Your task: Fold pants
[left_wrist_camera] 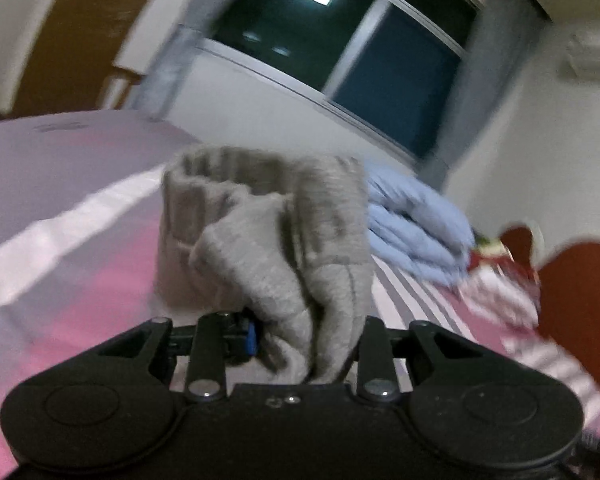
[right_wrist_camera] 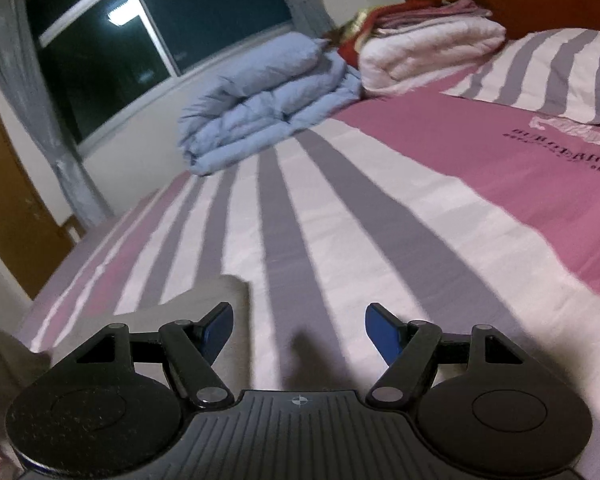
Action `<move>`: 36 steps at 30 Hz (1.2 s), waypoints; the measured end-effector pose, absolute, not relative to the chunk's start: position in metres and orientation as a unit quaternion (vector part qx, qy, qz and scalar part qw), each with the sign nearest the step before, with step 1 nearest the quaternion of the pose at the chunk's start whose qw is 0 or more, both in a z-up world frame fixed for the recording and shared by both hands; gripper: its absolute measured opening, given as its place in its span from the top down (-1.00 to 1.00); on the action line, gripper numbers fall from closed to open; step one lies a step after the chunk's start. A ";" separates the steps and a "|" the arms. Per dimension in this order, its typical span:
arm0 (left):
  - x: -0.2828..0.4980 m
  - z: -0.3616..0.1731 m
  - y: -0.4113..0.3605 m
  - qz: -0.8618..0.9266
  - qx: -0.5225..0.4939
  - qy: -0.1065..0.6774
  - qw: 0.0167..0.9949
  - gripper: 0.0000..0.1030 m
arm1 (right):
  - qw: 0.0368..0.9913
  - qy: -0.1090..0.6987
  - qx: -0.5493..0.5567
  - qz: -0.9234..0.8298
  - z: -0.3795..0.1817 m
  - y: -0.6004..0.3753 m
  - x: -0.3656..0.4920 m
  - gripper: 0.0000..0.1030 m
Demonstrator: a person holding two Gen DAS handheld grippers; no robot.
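Left wrist view: your left hand-held gripper [left_wrist_camera: 296,344] clamps the grey pants [left_wrist_camera: 268,240] at center frame, while your right hand-held gripper [right_wrist_camera: 299,330], fingers apart, has them at its lower left.

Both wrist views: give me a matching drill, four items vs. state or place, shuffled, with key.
Column 1:
1. left gripper
2. right gripper
3. blue duvet
4. grey pants

Column 2:
A. folded in a stack on the far side of the bed, under the window
B. bunched up and lifted, gathered waistband uppermost
C. fingers spread wide, nothing between them
D. fingers closed on fabric

Pairs: 1-D, 2-C, 3-A, 4-B
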State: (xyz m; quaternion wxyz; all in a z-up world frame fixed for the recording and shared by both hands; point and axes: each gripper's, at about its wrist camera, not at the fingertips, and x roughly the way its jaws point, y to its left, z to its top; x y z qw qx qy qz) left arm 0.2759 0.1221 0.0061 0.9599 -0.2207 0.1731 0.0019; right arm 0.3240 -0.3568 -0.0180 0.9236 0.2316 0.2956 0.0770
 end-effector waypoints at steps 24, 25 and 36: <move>0.319 -0.045 -0.122 -0.188 -0.036 0.264 0.945 -0.60 | 0.906 0.305 0.287 0.062 -0.036 -0.443 0.293 -0.42; 0.317 -0.043 -0.124 -0.196 -0.039 0.258 0.945 -0.57 | 0.906 0.305 0.288 0.062 -0.035 -0.442 0.292 -0.42; 0.284 -0.022 -0.043 -0.119 -0.039 0.239 0.963 -0.50 | 0.901 0.286 0.308 0.106 -0.017 -0.403 0.286 -0.42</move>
